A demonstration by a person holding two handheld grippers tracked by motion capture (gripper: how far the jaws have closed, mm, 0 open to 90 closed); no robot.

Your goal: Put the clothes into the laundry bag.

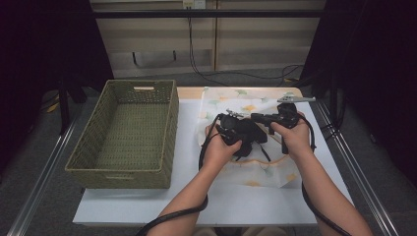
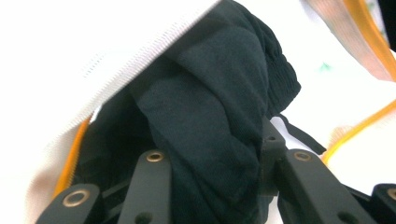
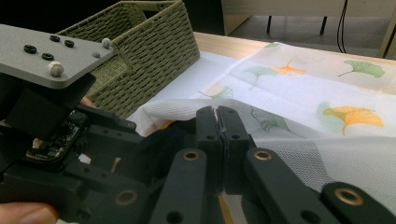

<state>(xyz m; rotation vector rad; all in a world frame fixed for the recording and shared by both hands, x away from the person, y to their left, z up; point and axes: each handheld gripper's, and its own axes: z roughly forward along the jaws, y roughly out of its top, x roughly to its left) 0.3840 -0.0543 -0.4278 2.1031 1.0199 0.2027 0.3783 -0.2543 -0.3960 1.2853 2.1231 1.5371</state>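
A white worktop (image 1: 196, 206) with a strip of pale wood along its far edge stands on a grey floor, flanked by metal rails; beyond it runs a light panelled wall with dark cables hanging down, and the room to either side is dark. A green woven basket (image 1: 127, 132) fills the worktop's left half, reaching nearly from the far edge to the near one. Just to its right, toward the far right corner, lies a white cloth (image 1: 255, 172) printed with green and yellow ginkgo leaves and trimmed in orange. Above the middle of that cloth, the left gripper (image 1: 235, 129) has its jaws clamped on a bunched dark garment (image 2: 210, 107), whose fabric is squeezed between them in the left gripper view, with the white cloth folded over it from above. The right gripper (image 3: 217, 116) sits just beside the left one, toward the worktop's right edge; its jaws are pressed together with their tips touching, resting at the fold of the white cloth, and nothing can be seen between them.
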